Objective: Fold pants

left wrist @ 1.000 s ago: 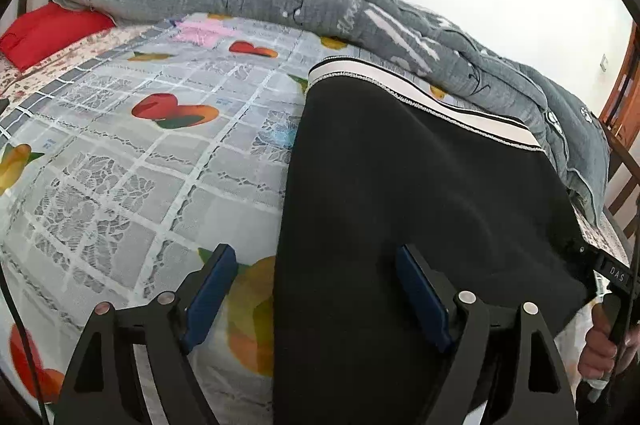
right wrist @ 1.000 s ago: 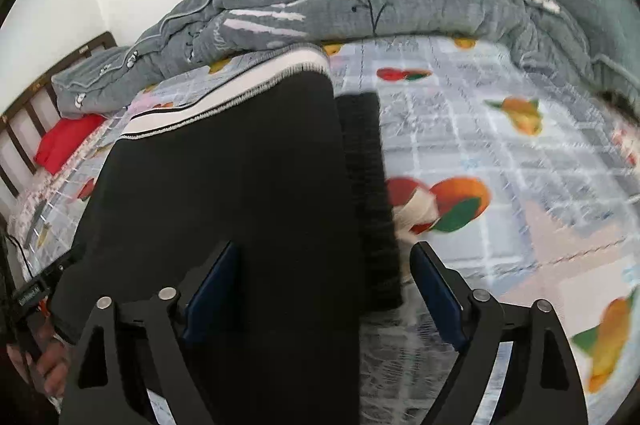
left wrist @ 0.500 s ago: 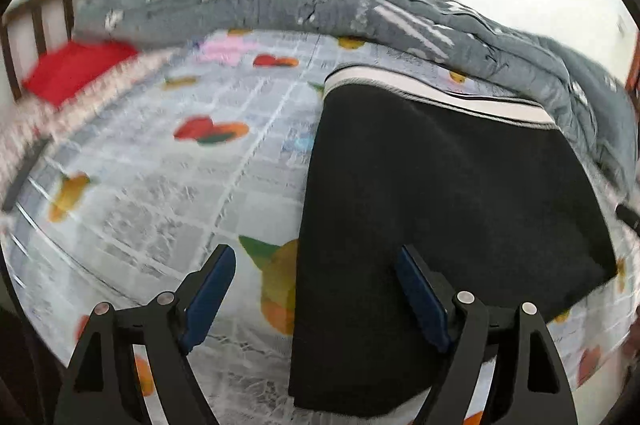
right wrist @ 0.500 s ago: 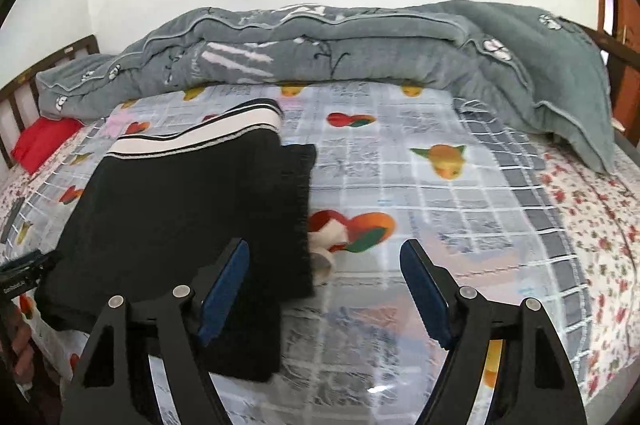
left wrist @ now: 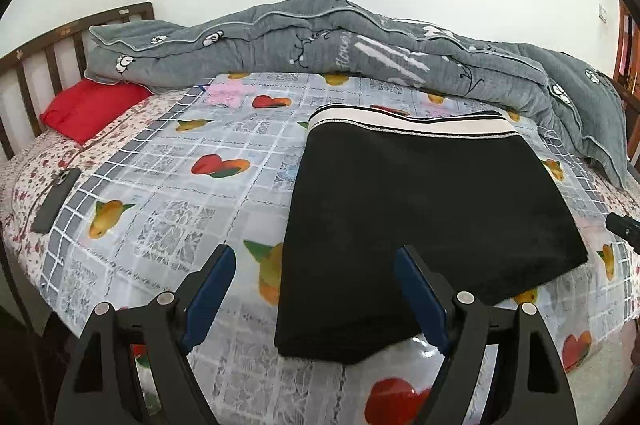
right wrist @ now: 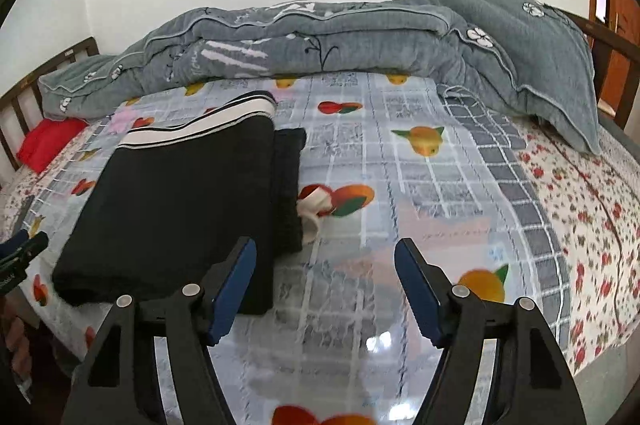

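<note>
Black pants (left wrist: pixel 420 201) with a white striped waistband lie folded into a rectangle on the fruit-print bed sheet (left wrist: pixel 180 193). My left gripper (left wrist: pixel 316 289) hangs open above the near left corner of the pants, nothing between its blue pads. In the right wrist view the pants (right wrist: pixel 180 209) lie at the left, a narrow black strip and a bit of white cloth (right wrist: pixel 316 213) sticking out at their right edge. My right gripper (right wrist: pixel 326 285) is above the sheet just right of the pants, its jaws closing with nothing between them.
A rumpled grey quilt (left wrist: pixel 360 45) runs along the far side of the bed. A red pillow (left wrist: pixel 88 109) and a dark phone (left wrist: pixel 56 199) lie at the left by the wooden headboard (left wrist: pixel 48 49). A wooden door (right wrist: pixel 616 37) stands at far right.
Both grippers have pulled back and risen away from the pants, so much more of the bed shows. The right gripper's jaws have narrowed a little.
</note>
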{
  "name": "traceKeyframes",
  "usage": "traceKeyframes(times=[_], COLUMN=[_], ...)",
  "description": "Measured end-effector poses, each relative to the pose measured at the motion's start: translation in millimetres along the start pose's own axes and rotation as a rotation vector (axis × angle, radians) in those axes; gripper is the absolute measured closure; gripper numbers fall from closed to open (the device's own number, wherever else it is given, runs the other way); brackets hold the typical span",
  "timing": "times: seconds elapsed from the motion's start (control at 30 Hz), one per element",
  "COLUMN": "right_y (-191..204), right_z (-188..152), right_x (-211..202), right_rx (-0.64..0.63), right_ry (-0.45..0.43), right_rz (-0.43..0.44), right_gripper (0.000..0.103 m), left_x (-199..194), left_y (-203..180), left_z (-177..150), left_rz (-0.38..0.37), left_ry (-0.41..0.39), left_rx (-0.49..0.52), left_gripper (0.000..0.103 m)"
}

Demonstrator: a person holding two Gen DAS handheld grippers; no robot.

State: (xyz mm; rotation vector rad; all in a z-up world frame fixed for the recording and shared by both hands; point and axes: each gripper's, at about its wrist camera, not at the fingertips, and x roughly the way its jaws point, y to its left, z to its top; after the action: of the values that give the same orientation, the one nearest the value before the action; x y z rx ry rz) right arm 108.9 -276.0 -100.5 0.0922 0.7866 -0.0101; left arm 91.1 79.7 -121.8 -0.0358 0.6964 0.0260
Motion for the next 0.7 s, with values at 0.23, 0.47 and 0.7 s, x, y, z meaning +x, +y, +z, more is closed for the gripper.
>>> traceKeyframes(times=[0.23, 0.47, 0.7], right_y=[6.7, 5.4, -2.0], right_z=[-11.2, -8.9, 3.1], right_x=[-42.1, -73.7, -85.6], right_rx=[-0.008, -0.007, -0.022], right_ry=[-0.042, -0.083, -0.113], right_rz=[-0.005, -0.014, 0.022], right_gripper=[0.031, 0.031, 0.031], left_x=[-28.8, -48.2, -64.1], left_y=[-2.4, -12.0, -27.6], left_z=[-8.2, -7.0, 13.6], left_rz=[-0.026, -0.006, 0.047], left_ry=[-0.032, -0.063, -0.105], left_rx=[-0.019, -0.001, 0.004], left_gripper=[0.023, 0.023, 0.021])
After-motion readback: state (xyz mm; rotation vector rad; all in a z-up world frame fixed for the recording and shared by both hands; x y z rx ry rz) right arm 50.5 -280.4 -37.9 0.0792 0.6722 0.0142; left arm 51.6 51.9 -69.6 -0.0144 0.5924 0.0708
